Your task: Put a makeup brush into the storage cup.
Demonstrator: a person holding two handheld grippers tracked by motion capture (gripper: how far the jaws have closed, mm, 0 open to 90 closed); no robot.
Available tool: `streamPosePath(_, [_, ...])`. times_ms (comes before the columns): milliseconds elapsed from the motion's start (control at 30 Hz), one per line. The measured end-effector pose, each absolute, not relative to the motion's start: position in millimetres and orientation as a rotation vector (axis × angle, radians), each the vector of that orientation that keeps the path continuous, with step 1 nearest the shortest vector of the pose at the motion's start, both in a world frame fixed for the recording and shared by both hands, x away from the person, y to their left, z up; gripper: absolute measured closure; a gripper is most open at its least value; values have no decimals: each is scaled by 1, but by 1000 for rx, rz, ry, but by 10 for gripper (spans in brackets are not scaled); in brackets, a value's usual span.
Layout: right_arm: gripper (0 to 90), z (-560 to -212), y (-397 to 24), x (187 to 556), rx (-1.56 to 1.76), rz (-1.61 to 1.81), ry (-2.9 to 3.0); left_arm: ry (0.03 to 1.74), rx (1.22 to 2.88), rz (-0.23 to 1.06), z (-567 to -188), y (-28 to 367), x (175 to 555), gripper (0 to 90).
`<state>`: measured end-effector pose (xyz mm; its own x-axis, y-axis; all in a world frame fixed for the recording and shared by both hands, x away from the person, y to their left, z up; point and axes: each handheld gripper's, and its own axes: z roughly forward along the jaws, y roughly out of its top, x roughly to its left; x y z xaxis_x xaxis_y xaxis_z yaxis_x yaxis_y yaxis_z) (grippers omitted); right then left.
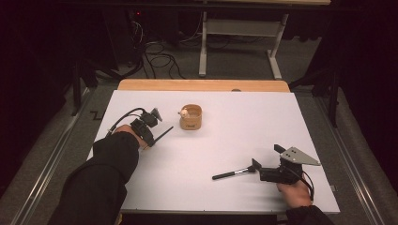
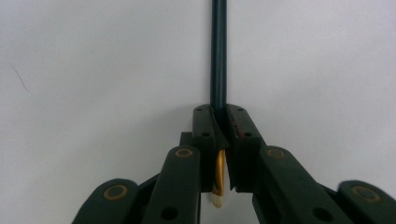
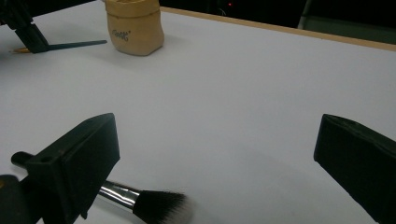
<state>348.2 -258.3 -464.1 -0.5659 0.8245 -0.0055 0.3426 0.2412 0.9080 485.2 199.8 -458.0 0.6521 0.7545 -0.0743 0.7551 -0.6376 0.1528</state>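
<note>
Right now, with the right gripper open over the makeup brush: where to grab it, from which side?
Grip the makeup brush on its slim black handle, near the silver ferrule, coming from above with the right gripper across it. It lies flat; bristles are soft.

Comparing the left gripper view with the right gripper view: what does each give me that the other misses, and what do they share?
Left gripper view: close up, the left gripper has its jaws shut on a thin dark brush handle, with a gold ferrule behind the pads.

Right gripper view: the right gripper with jaws wide open, nothing between them; a makeup brush with a silver ferrule lying by one jaw; the tan pouch standing farther off.

Shared: the white table, and the thin handle, which the right gripper view catches far off beside the pouch.
</note>
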Motion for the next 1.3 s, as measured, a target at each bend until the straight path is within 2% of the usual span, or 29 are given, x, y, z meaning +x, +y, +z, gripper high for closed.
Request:
streamPosePath(500, [11, -463, -259, 348, 1064, 1298, 2023, 1189, 2699, -7, -434, 205, 465, 842])
streamPosePath(1300, [11, -463, -256, 347, 1069, 1296, 2026, 971, 2795, 4, -390, 176, 409, 841])
